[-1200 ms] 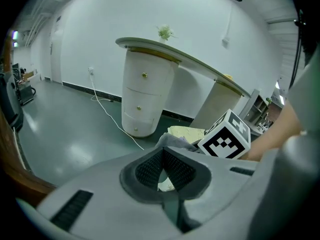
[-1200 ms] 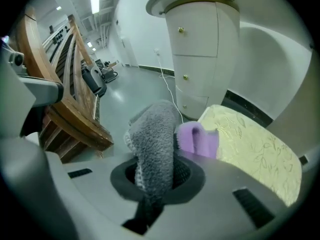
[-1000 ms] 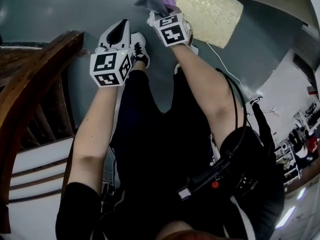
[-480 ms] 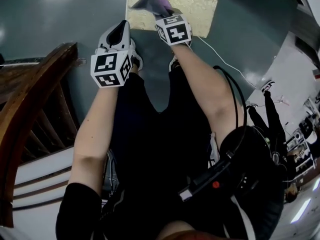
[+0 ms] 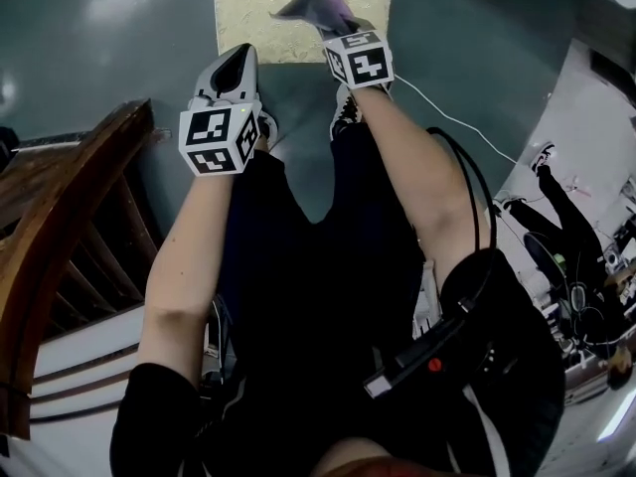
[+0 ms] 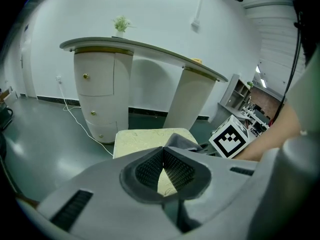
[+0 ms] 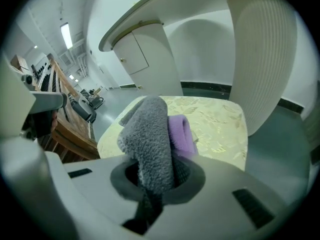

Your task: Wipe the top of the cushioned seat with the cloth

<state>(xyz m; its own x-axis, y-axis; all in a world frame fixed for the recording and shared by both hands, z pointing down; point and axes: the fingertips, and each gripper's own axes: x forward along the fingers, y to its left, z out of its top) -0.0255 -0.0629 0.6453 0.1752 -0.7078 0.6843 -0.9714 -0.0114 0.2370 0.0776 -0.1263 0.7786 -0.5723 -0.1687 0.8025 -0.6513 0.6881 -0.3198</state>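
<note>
The cushioned seat [image 5: 260, 8] is a pale gold patterned square at the top of the head view; it also shows in the left gripper view [image 6: 140, 136] and the right gripper view [image 7: 215, 121]. My right gripper [image 5: 333, 23] is shut on a grey and purple cloth [image 5: 316, 6], held just over the seat's near right part. The cloth [image 7: 150, 134] fills the jaws in the right gripper view. My left gripper [image 5: 234, 66] hovers short of the seat's front edge with its jaws shut and empty [image 6: 162, 156].
A dark wooden chair back [image 5: 60, 227] curves along the left. A white desk with cabinet and column legs [image 6: 100, 89] stands behind the seat. A white cable [image 5: 467, 122] runs over the grey-green floor [image 5: 109, 58] on the right.
The seat has shifted from the upper right to top centre of the head view and turned square-on. My right gripper with the cloth now sits over its near right part.
</note>
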